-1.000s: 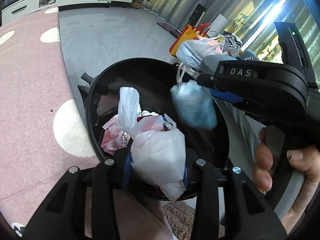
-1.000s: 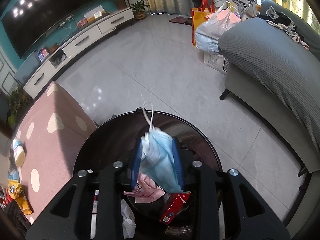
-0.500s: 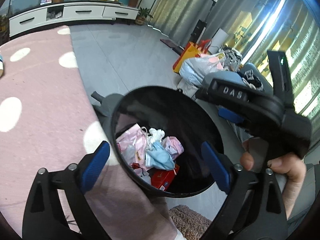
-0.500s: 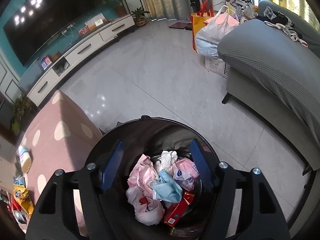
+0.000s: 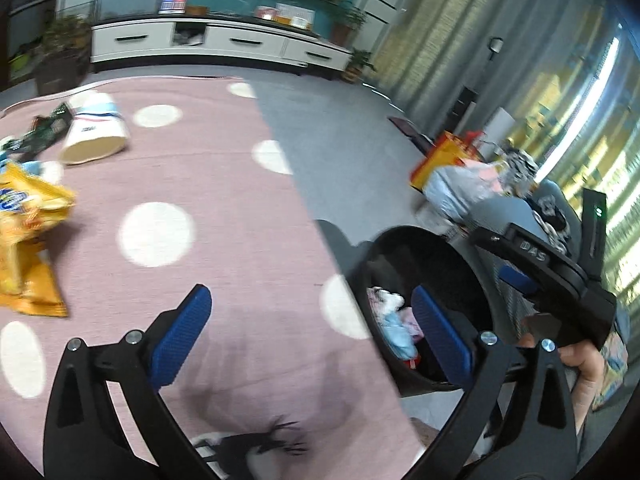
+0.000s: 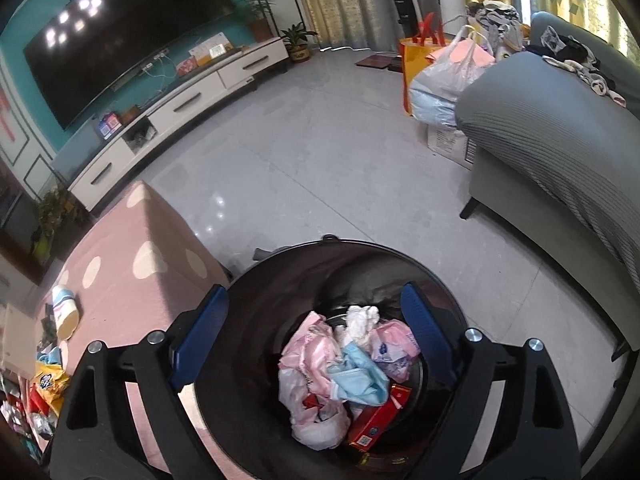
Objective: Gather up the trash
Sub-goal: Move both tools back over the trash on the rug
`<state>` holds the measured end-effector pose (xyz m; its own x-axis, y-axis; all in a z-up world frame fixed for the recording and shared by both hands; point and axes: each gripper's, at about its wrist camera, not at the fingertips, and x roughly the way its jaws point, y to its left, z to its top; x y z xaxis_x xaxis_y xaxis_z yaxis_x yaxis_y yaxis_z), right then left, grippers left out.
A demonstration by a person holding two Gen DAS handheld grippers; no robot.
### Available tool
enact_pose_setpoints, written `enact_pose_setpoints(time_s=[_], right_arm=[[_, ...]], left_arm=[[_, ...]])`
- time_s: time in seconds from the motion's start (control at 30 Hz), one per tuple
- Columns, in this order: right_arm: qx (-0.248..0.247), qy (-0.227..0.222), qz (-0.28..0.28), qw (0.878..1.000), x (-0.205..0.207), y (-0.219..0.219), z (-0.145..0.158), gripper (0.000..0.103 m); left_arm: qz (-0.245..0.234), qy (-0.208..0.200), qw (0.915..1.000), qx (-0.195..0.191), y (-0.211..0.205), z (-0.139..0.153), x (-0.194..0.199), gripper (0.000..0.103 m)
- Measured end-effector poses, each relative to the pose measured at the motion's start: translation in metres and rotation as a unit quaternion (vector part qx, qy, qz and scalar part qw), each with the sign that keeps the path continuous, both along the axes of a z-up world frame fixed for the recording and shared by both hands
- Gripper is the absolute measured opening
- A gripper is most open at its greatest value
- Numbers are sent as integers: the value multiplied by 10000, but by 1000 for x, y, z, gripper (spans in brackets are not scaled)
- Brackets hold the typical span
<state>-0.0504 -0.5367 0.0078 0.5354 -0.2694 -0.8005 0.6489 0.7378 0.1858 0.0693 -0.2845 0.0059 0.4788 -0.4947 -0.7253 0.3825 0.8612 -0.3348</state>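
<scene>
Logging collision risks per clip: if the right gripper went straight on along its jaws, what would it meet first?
Probably the crumpled light-blue face mask on top of the trash in the round black bin. The right gripper hangs open right over it; depth is uncertain.

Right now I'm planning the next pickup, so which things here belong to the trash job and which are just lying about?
Job:
black trash bin
blue face mask in the bin
paper cup
yellow snack bag
dark wrapper

Lying about:
grey sofa
TV cabinet
orange shopping bag
</scene>
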Motion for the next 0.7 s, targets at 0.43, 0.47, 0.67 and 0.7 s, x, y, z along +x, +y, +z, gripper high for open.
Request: enact_pose_setpoints(time_s=[0.43,0.47,0.67,0.7], right_arm=[[-139,-76,802,9967,29,58,1,100],[-156,-55,835,9964,31,61,1,100],[-261,91,1233,9920,46,93,-7,100],[-274,107,1286,9913,47,96,-8,100]], left_arm=[[1487,151,9887,150,133,-9,10,100],[1558,182,9875,153,138,-12,9,100],[1950,334,9799,257,178,-29,7,100],[1987,327,9791,267,182,-29,8,100]])
